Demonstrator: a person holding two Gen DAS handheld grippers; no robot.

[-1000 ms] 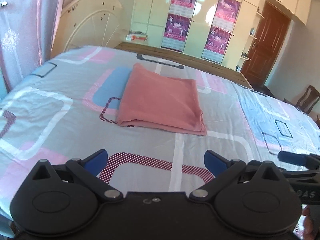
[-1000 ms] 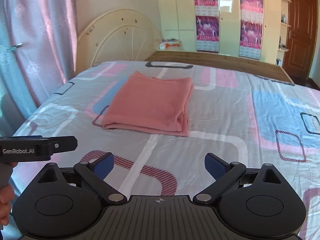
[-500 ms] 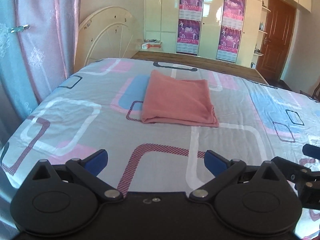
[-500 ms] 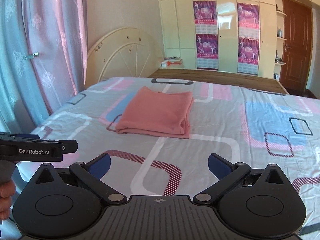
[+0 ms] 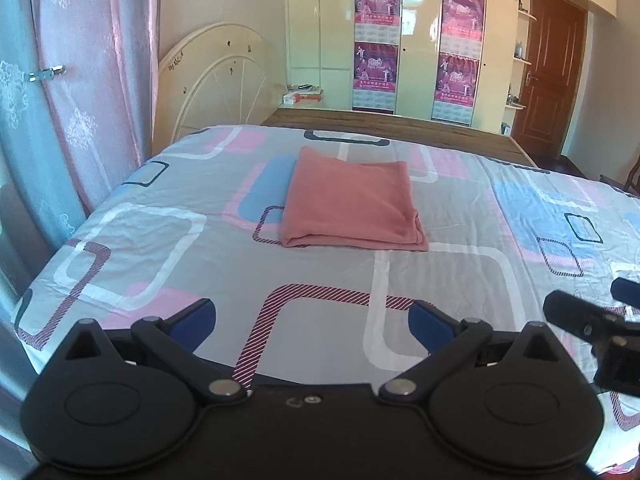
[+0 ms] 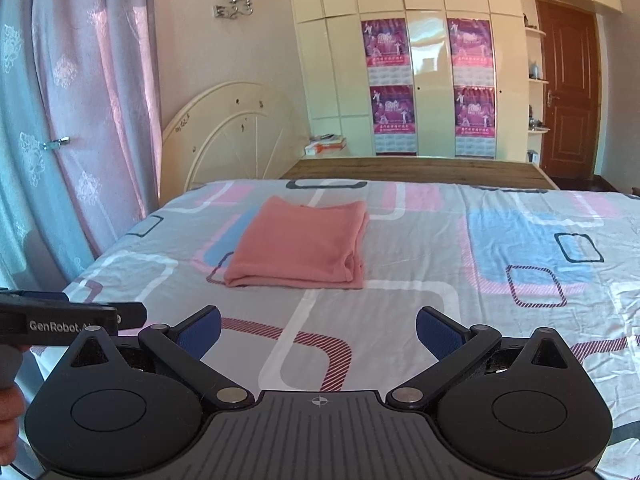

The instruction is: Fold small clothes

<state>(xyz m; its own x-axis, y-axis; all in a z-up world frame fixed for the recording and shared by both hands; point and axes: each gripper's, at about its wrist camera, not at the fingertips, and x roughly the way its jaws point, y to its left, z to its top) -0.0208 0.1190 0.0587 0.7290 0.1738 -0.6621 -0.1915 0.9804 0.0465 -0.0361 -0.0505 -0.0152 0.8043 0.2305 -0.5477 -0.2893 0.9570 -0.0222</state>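
A salmon-pink garment (image 5: pixel 352 204) lies folded into a flat rectangle on the bed, past the middle; it also shows in the right wrist view (image 6: pixel 300 246). My left gripper (image 5: pixel 312 322) is open and empty, well short of the garment over the bed's near part. My right gripper (image 6: pixel 318 330) is open and empty too, also short of it. The right gripper shows at the right edge of the left wrist view (image 5: pixel 592 320). The left gripper shows at the left edge of the right wrist view (image 6: pixel 68 318).
The bed sheet (image 5: pixel 160 240) is grey with pink, blue and white rounded squares. A cream headboard (image 5: pixel 216 80) and pink curtains (image 5: pixel 80 80) stand at the left. Wardrobes with posters (image 6: pixel 432 84) and a brown door (image 6: pixel 568 92) are behind the bed.
Both grippers have pulled back and up from the folded garment, which now looks smaller and farther away. Both stay open. The garment has not moved.
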